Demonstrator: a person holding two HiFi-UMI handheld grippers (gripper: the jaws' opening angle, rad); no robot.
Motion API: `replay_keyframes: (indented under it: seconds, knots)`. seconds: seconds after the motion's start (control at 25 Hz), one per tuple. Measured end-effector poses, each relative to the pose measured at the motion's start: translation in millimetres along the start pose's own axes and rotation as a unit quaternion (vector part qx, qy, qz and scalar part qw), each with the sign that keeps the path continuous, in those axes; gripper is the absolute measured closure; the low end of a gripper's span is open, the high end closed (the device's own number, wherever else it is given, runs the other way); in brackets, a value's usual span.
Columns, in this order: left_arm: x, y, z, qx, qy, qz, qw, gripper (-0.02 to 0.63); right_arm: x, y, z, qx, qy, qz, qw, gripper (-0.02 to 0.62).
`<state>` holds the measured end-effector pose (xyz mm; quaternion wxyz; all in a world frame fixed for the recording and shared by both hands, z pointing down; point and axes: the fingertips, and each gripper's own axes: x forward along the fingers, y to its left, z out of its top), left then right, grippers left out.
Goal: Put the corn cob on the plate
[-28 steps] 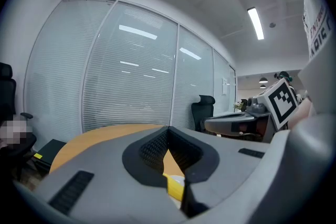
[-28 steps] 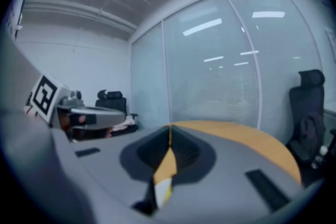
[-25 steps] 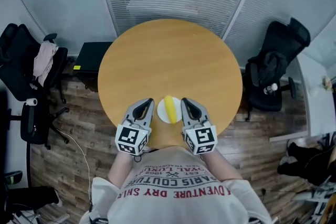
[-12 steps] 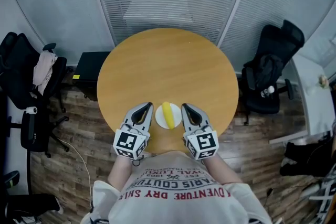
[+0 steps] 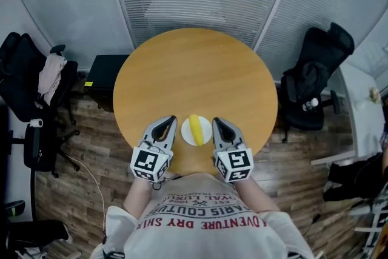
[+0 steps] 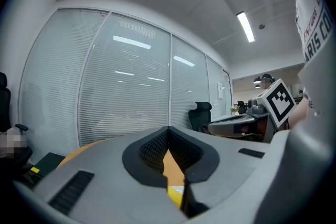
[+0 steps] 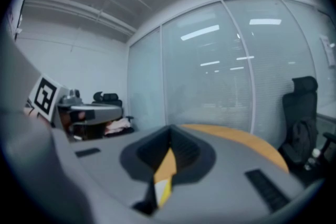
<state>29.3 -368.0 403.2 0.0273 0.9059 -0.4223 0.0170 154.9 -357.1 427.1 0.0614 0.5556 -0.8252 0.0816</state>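
Left gripper [image 5: 167, 125] and right gripper [image 5: 218, 125] are flanking the plate [image 5: 187, 135] in the head view, with the corn cob [image 5: 196, 128] lying on it near the table [image 5: 194, 70] edge. Left gripper view: jaws are meeting, gripping nothing. Right gripper view: jaws are likewise pressing together, empty

Left gripper [image 5: 167, 123] and right gripper [image 5: 218, 124] point forward side by side, jaws closed, empty.
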Motion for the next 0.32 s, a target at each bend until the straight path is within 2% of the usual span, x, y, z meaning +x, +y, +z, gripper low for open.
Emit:
replay_keyframes:
  seconds: [0.32]
  knots:
    - [5.0,7.7,2.4,-0.004,-0.009,0.003,1.0000,0.572,7.8,-14.4,4.9,0.016,0.002,-0.016,1.000,0.566]
